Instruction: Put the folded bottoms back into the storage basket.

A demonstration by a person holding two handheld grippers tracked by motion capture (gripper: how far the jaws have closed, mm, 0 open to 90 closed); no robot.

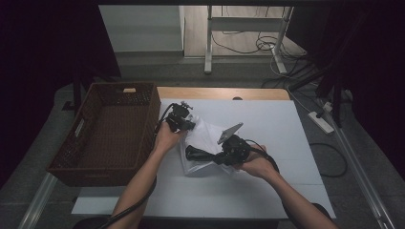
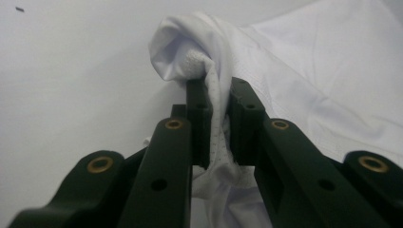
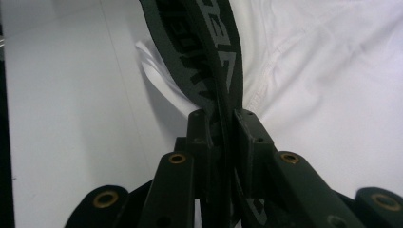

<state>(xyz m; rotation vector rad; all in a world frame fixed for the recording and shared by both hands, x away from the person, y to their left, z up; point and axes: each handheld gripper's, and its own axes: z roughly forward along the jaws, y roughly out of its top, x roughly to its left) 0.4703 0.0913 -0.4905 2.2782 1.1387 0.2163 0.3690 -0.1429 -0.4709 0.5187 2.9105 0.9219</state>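
White garment lies crumpled mid-table on the white table cover, just right of the wicker basket. Left gripper pinches a bunched fold of thin, dimpled mesh fabric at the garment's far-left end. Right gripper is clamped on its black elastic waistband, woven with grey lettering, at the near side. Long axis runs between the two grips, far-left to near-right. Basket lies left of both; the left hand is nearer it.
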